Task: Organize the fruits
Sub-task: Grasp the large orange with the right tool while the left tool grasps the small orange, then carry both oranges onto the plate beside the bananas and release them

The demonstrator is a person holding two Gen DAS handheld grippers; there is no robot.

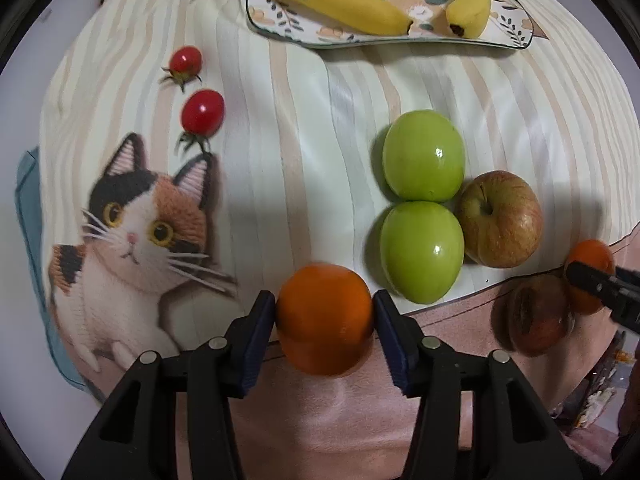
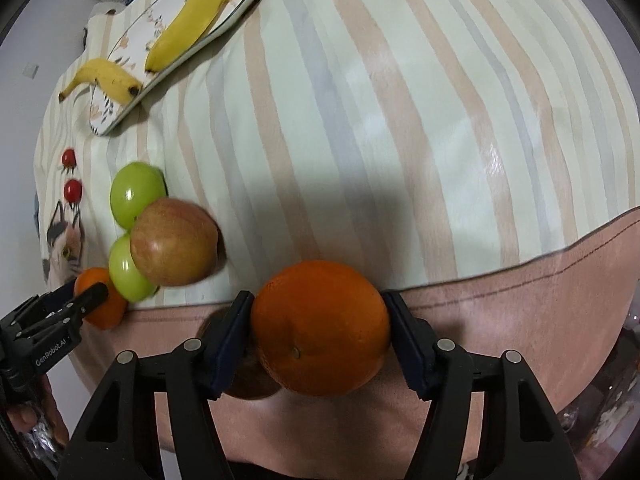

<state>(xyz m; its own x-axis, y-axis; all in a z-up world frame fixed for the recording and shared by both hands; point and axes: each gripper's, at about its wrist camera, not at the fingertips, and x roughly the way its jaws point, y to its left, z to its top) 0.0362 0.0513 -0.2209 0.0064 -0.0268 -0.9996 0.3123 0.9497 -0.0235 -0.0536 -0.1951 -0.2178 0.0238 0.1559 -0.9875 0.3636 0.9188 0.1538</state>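
Both tongs loaded: left gripper (image 1: 325,318) clamped on a small orange (image 1: 325,322), pads touching both sides; right gripper (image 2: 318,330) clamped on a bigger orange (image 2: 320,326), same grip. Jaws on each are only as wide as the fruit

Both oranges sit at the near edge of the striped cloth (image 2: 400,120), over the pink fabric (image 2: 520,300). Whether they're lifted or resting, can't tell

Sorted so far, by the look of it:
- 2 bananas (image 1: 332,0) on the floral plate (image 1: 280,26) at the far side, the left one's stem hanging past the plate edge
- 2 cherry tomatoes (image 1: 203,112) in a line near the cat print (image 1: 136,232)
- 2 green apples (image 1: 422,156) touching each other, red-yellow apple (image 1: 500,218) just beside them

Left to do: place the two oranges together somewhere. Also a dark reddish fruit (image 1: 536,314) off the cloth on the pink fabric, just beside the right-hand orange, type unclear. Probably belongs with the apples if it's one

I'd call it roughly two-thirds done, with open cloth on the right side for the oranges
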